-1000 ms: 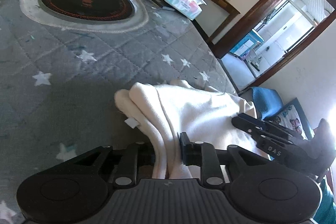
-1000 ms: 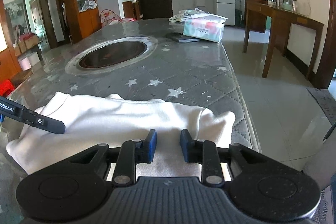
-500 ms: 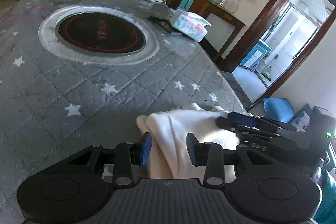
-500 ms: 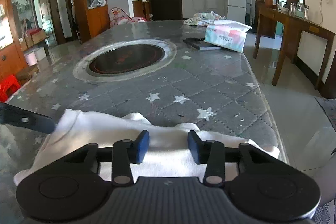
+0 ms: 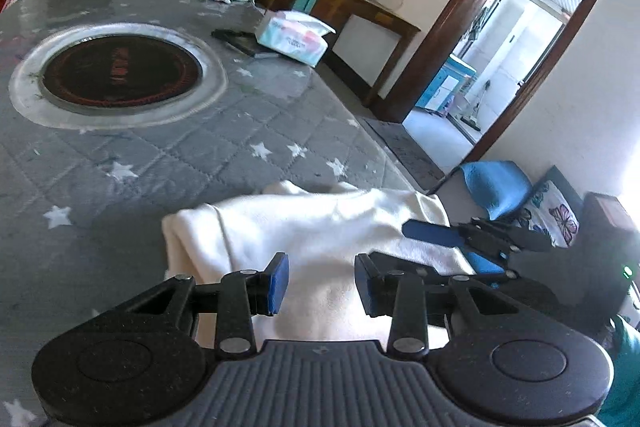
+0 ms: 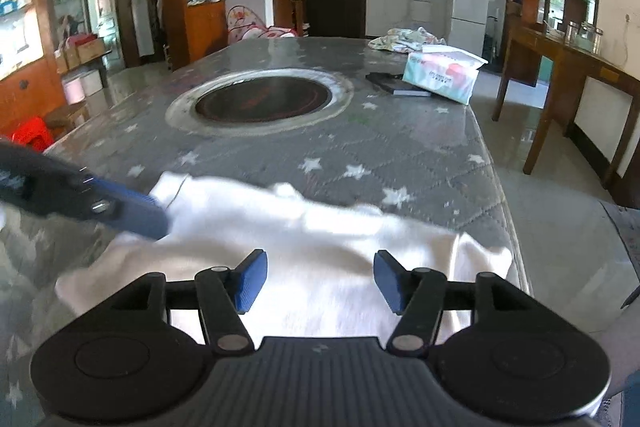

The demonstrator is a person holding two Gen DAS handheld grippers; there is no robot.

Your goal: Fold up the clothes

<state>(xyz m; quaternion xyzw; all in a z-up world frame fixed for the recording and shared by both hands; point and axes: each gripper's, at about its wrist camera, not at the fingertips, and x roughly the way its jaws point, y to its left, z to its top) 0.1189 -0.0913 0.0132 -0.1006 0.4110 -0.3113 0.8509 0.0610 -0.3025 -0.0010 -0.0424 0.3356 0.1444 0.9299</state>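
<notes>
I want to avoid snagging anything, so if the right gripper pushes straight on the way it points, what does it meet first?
Most likely the white garment: it lies right ahead of the open right gripper, on the grey table cover. Depth is unclear, but nothing else appears in between.

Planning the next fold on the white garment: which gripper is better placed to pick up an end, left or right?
Left, marginally. The left gripper sits by the white garment's bunched folded end, an easy edge to pinch. The right gripper, whose jaws have just been opening, hovers over flat mid-cloth, with the corner off to its side. Both are open, holding nothing.
</notes>
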